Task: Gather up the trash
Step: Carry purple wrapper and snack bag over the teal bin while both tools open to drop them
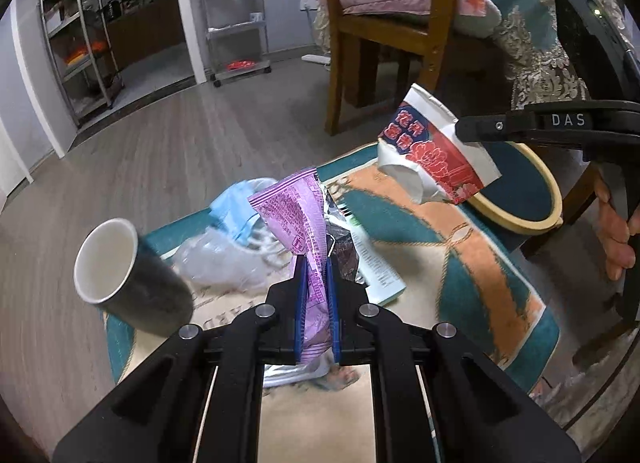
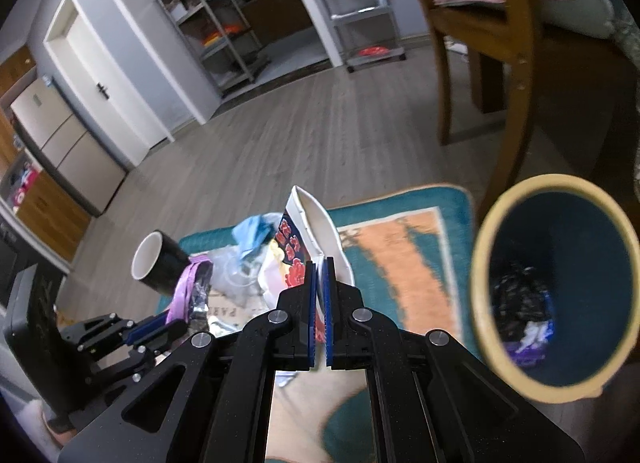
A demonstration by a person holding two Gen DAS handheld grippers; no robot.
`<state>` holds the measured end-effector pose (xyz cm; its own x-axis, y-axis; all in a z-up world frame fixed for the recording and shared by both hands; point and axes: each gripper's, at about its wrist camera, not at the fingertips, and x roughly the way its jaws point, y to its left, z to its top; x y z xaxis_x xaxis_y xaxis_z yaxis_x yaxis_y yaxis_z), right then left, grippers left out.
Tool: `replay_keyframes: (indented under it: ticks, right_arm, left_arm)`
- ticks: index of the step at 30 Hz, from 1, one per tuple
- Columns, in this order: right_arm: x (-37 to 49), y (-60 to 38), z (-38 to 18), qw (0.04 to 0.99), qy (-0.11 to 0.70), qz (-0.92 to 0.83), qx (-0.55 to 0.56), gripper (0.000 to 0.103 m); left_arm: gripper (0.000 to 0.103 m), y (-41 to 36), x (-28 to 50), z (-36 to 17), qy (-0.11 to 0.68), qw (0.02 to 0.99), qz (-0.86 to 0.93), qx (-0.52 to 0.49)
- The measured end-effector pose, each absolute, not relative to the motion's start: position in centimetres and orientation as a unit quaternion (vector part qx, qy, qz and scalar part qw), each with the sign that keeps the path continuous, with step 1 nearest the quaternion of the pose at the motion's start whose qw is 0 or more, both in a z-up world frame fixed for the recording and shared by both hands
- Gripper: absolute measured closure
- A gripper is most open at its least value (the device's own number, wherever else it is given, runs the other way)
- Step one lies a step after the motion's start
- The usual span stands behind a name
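Observation:
My left gripper is shut on a purple snack wrapper and holds it above the rug. My right gripper is shut on a crushed red, white and blue paper cup; in the left wrist view this cup hangs near the teal trash bin. The bin with its cream rim stands at the right and holds dark trash. On the rug lie a blue mask, clear plastic, a printed leaflet and a tipped black cup.
A teal and orange rug covers the wooden floor. A wooden chair stands behind the bin. Metal shelves and a white cart stand at the far wall. A hand grips the right tool.

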<state>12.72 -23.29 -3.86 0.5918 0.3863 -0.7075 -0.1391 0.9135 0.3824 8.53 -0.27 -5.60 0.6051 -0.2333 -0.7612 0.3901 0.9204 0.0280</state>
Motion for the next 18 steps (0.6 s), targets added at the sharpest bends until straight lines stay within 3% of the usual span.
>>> replay_keyframes:
  ticks: [18]
  right_arm:
    - [10.4,-37.0,-3.1,0.896,0.397,0.054,0.191,0.099]
  left_arm:
    - [0.094,-12.1,9.6,-4.5,0.381,0.886,-0.242,0.108]
